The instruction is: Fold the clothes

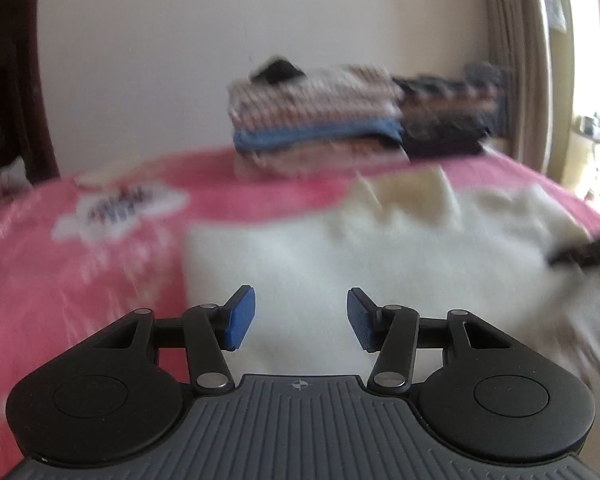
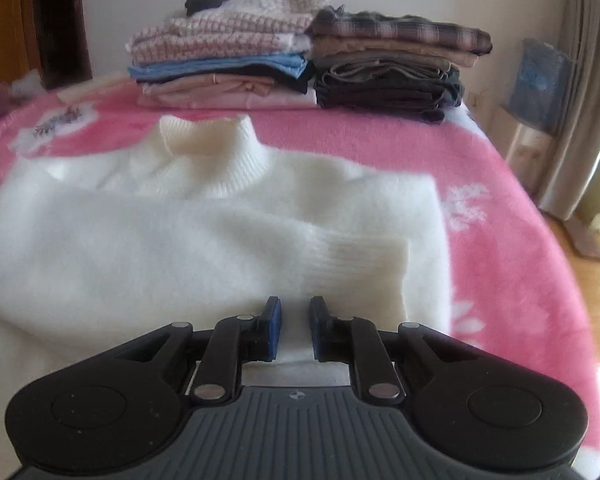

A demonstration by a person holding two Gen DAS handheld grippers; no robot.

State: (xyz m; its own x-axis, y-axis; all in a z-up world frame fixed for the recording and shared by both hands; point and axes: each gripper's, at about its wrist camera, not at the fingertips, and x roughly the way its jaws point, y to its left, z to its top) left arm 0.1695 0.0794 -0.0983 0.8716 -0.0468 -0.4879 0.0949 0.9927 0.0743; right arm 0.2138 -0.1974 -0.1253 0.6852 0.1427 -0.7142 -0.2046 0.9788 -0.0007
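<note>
So, we've got a white turtleneck sweater lying flat on the pink blanket, collar toward 12 o'clock. In the right wrist view 1 sleeve is laid across the body, its ribbed cuff ending at about 3 o'clock of the chest. The side edge at 3 o'clock looks straight, as if turned in, tho we can't be sure w/ the blur.

At 12 o'clock, past the collar, 2 stacks sit side by side and touching: a light stack w/ a pink-white knit on top, and a dark stack topped by a plaid piece. Both look neatly folded already.

Right gripper: jaws nearly closed, a narrow gap left, white knit showing thru the gap. It's low over the hem area, but we can't tell if it has pinched any fabric. Left gripper: jaws wide apart, nothing between them, hovering over the sweater's 9 o'clock side; that view is motion-blurred.

Progress, as we judge it: a good share of the laundry is stacked, and this sweater is partway, w/ at least 1 sleeve in but the body at full length from hem to collar. Left to do, prob.: bring hem up toward collar, then add it to a stack. No other loose garments show in either view.
</note>
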